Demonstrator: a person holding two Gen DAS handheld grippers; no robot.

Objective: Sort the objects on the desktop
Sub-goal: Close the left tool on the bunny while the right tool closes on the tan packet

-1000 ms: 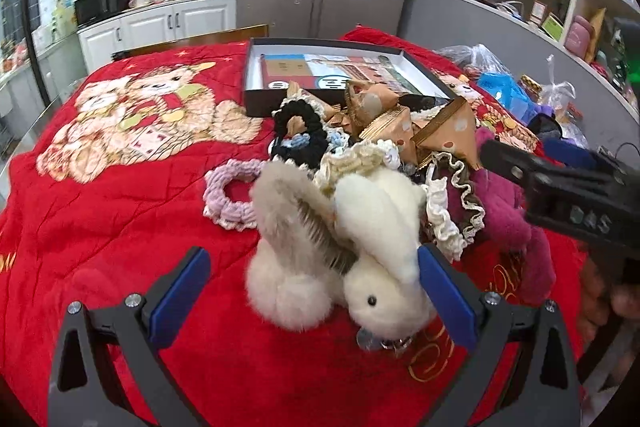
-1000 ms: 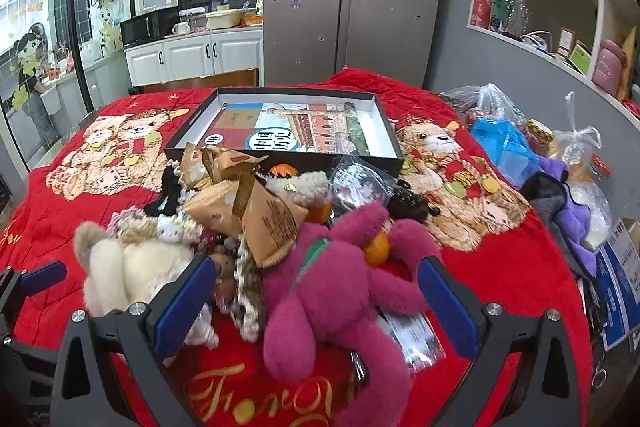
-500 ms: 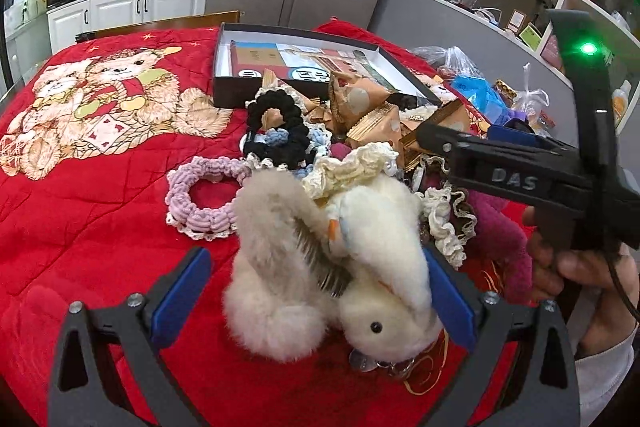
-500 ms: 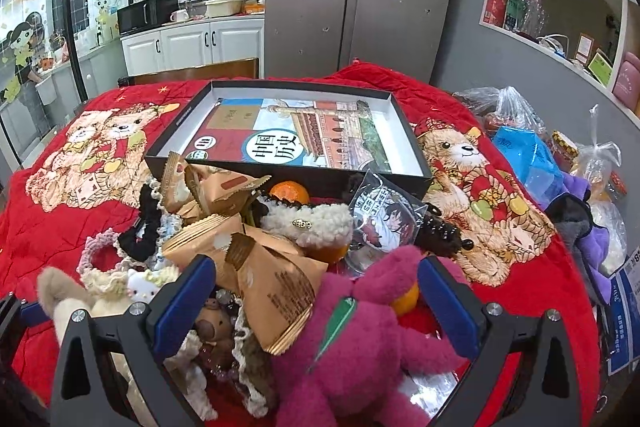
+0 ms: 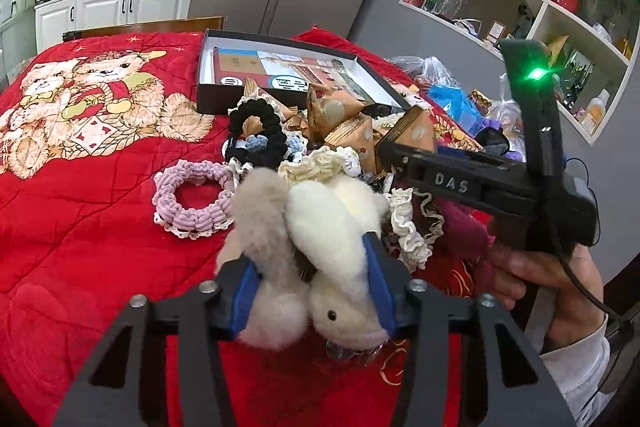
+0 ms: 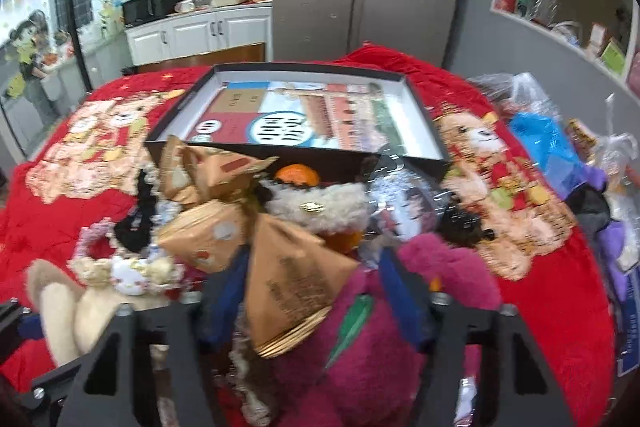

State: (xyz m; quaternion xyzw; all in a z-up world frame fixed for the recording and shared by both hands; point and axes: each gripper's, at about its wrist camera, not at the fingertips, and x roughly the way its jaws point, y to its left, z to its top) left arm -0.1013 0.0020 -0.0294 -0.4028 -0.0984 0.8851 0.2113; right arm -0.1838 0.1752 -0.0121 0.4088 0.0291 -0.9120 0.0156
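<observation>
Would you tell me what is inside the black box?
The shallow black box holds only a flat printed picture sheet; its near edge is covered by brown paper packets.

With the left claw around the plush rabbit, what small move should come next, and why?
Probably lift the left claw a little. Its blue pads already press both sides of the plush rabbit, which still lies on the red cloth against the pink scrunchie and the lace pile.

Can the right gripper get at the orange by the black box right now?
Probably not. The right gripper is closing around a brown paper packet, and the orange lies beyond it, partly buried behind a fluffy cream hair tie.
</observation>
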